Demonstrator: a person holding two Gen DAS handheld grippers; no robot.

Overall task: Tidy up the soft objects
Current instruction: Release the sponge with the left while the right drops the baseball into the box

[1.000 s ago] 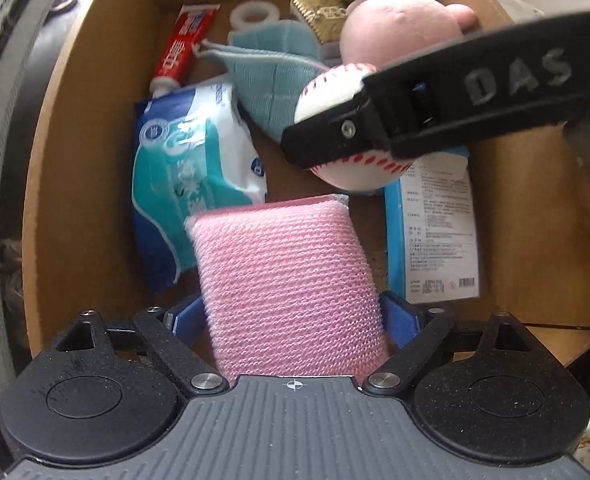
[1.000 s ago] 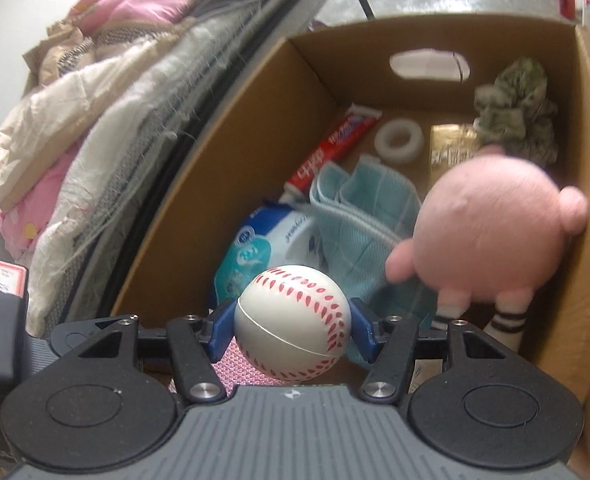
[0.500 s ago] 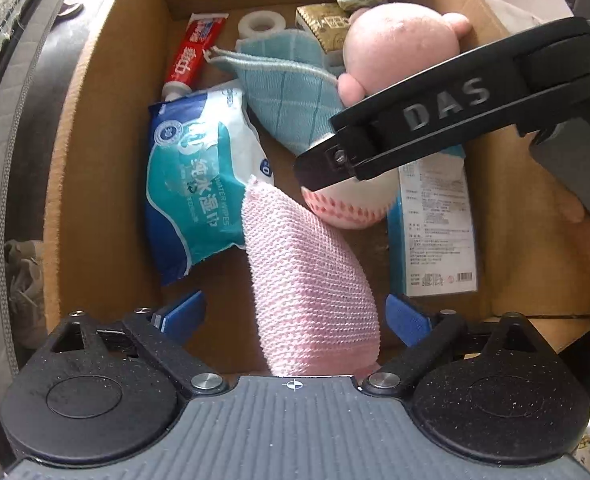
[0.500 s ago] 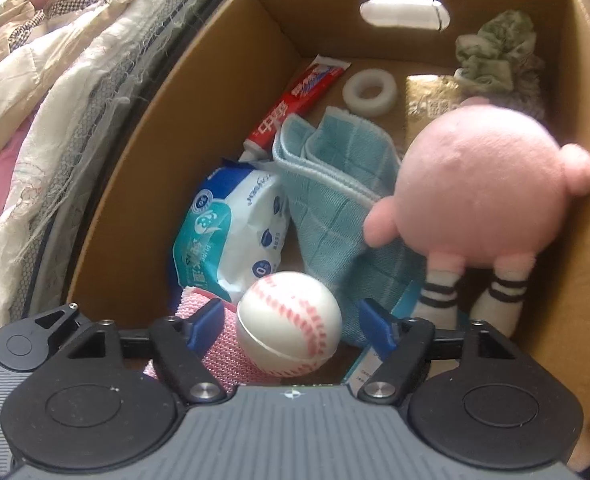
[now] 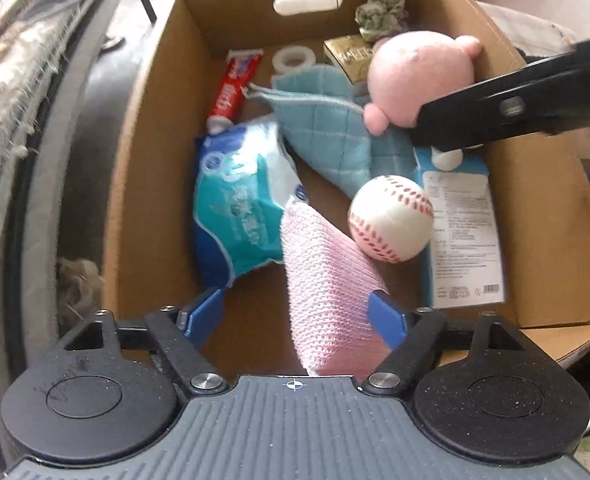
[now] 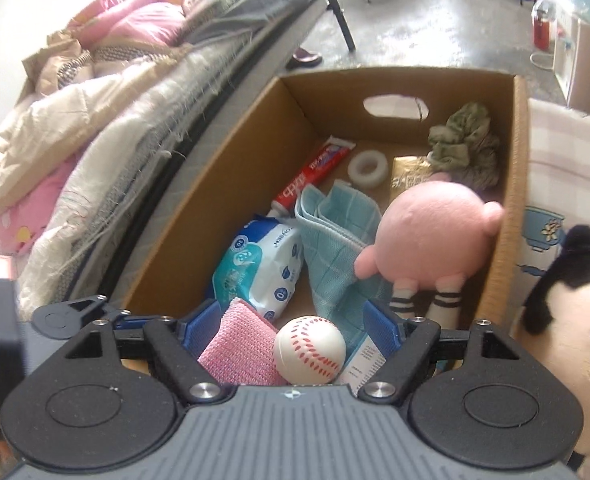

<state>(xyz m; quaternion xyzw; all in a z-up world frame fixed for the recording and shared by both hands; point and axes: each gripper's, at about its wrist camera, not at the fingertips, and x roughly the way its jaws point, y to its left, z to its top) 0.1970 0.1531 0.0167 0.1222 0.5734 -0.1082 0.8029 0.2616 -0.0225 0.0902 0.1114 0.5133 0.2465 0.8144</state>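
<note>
A cardboard box (image 5: 147, 168) holds the soft things. A pink knitted sponge (image 5: 327, 292) lies tilted at its near end, and a white baseball (image 5: 391, 218) rests beside it on the right. My left gripper (image 5: 295, 314) hovers above the sponge with its jaws closing. The right pad overlaps the sponge in the picture, but neither pad presses on it. My right gripper (image 6: 291, 324) stands open above the baseball (image 6: 309, 354) and the sponge (image 6: 239, 354), holding nothing. One of its black fingers (image 5: 495, 116) crosses the left wrist view.
Also in the box are a pink plush (image 5: 423, 76), a teal cloth (image 5: 327, 120), a wipes pack (image 5: 239, 196), toothpaste (image 5: 235, 88), a tape roll (image 5: 295, 58), a green scrunchie (image 5: 383, 12) and a blue carton (image 5: 463, 232). Bedding (image 6: 95, 120) is piled on the left, and a black-haired doll (image 6: 567, 340) sits on the right.
The left gripper let go of the pink sponge and the right gripper let go of the baseball. Both now lie in the box. Both grippers rose and the right one drew back.
</note>
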